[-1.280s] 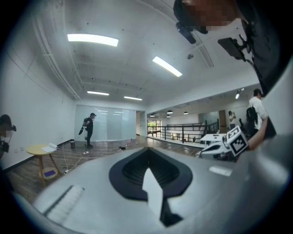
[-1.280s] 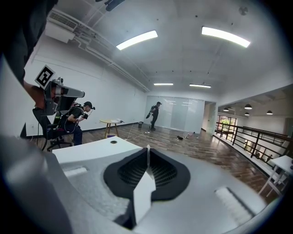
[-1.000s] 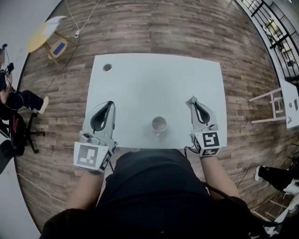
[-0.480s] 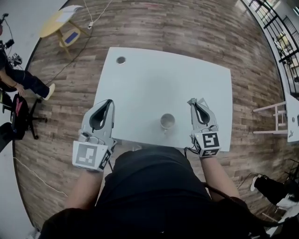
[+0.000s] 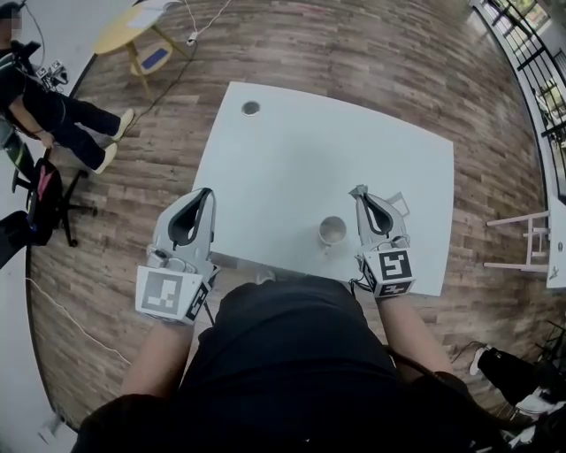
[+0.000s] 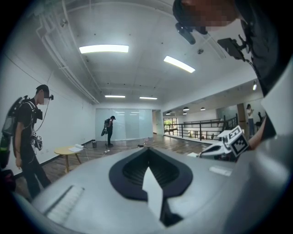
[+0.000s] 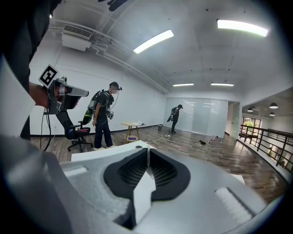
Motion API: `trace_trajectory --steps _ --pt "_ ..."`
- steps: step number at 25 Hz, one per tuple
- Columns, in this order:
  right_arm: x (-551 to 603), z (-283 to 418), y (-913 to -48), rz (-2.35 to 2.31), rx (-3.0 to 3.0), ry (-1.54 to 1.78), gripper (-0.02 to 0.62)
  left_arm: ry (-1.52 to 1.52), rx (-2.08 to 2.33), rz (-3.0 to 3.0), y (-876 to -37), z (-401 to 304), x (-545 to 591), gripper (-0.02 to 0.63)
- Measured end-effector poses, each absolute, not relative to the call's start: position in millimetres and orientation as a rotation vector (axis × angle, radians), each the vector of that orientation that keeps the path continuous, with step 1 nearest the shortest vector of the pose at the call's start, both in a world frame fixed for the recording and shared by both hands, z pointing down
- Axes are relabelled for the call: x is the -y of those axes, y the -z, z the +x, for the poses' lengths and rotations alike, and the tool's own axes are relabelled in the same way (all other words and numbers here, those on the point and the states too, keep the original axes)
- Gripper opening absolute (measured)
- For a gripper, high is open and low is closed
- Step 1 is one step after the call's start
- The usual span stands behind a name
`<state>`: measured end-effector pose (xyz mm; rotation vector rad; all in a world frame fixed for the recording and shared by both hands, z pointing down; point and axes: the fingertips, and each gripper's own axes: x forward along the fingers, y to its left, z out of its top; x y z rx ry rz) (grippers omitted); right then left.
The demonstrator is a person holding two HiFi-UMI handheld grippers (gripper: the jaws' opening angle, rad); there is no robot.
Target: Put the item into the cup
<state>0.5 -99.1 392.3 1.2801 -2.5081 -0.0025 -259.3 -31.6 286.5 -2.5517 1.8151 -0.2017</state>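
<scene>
A white cup (image 5: 332, 231) stands near the front edge of the white table (image 5: 336, 150). A small round item (image 5: 251, 108) lies at the table's far left corner, and it also shows as a small item (image 7: 138, 146) just past the right jaws. My right gripper (image 5: 358, 191) is shut and empty, over the table just right of the cup. My left gripper (image 5: 205, 193) is also shut and empty, at the table's left edge and mostly over the floor. In the gripper views the left gripper (image 6: 147, 148) and right gripper (image 7: 149, 148) each have their jaw tips meeting with nothing between them.
A round yellow side table (image 5: 133, 26) and a cable (image 5: 190, 35) are on the wooden floor at the far left. A person (image 5: 53, 106) stands left beside an office chair (image 5: 44, 203). A white stool (image 5: 522, 239) is right of the table.
Both grippers have shifted left relative to the table: the right one is now closer to the cup, the left one has gone from over the table to its left edge. Both stayed shut.
</scene>
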Motion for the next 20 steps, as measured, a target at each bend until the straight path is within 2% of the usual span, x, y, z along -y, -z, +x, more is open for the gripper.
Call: trace_trajectory --steps 20 --pt "90.6 0.4 -399.5 1.24 2.49 -0.047 0.017 0.215 -1.786 -2.617 -299.6 -239.9 48.1 -0.002"
